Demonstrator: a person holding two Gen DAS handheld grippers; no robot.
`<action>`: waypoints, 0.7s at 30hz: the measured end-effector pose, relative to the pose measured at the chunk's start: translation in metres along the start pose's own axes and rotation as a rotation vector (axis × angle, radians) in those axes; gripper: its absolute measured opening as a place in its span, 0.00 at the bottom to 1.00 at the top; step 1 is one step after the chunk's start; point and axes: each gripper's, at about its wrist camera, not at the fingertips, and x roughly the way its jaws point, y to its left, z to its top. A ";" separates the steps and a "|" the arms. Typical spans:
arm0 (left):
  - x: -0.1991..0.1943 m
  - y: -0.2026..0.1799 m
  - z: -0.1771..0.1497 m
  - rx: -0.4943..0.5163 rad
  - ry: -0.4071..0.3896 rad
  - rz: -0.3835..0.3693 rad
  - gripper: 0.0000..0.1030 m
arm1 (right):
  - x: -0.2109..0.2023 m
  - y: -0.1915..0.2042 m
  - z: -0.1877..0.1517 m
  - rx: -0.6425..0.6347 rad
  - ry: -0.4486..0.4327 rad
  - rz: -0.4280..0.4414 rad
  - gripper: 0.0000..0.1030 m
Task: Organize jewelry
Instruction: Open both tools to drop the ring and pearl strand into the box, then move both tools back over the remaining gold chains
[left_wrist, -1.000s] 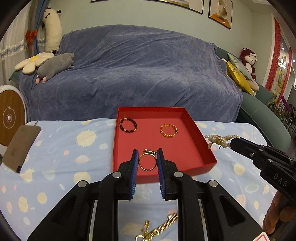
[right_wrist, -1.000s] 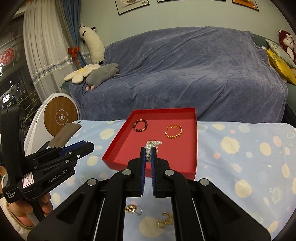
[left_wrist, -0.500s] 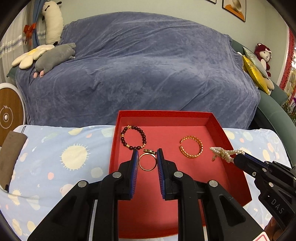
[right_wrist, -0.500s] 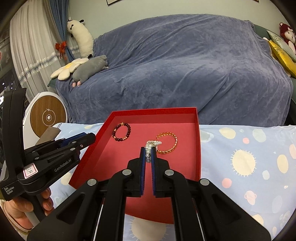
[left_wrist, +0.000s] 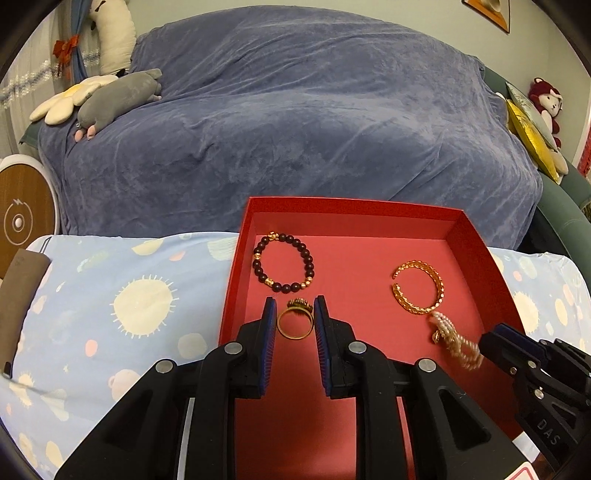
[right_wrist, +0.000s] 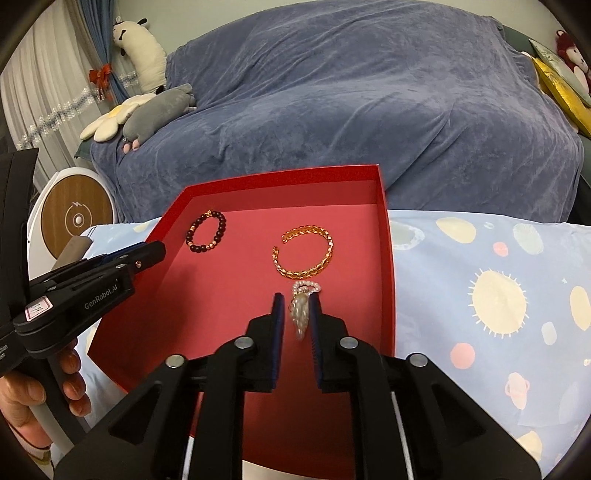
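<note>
Over the red tray (left_wrist: 476, 236), the left gripper (left_wrist: 294, 325) has jaws just eased apart around the gold ring (left_wrist: 294, 323); whether they grip, I cannot tell. The right gripper (right_wrist: 297, 314) has just opened, pearl bracelet (right_wrist: 301, 308) loose between its jaws

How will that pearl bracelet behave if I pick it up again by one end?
The pearl bracelet is probably floppy: its strands lie bunched and looped between the right tool pads. It would likely dangle and swing. The round beads look smooth, so it may slip from a light pinch.
</note>
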 end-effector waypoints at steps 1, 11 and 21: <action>0.000 0.001 0.000 -0.002 0.000 0.003 0.30 | -0.003 0.000 0.001 0.003 -0.011 -0.001 0.37; -0.058 0.017 -0.013 -0.025 -0.065 0.022 0.69 | -0.086 0.004 -0.008 -0.014 -0.104 0.006 0.56; -0.150 0.024 -0.080 0.013 -0.078 -0.023 0.80 | -0.176 0.002 -0.063 0.042 -0.149 0.008 0.69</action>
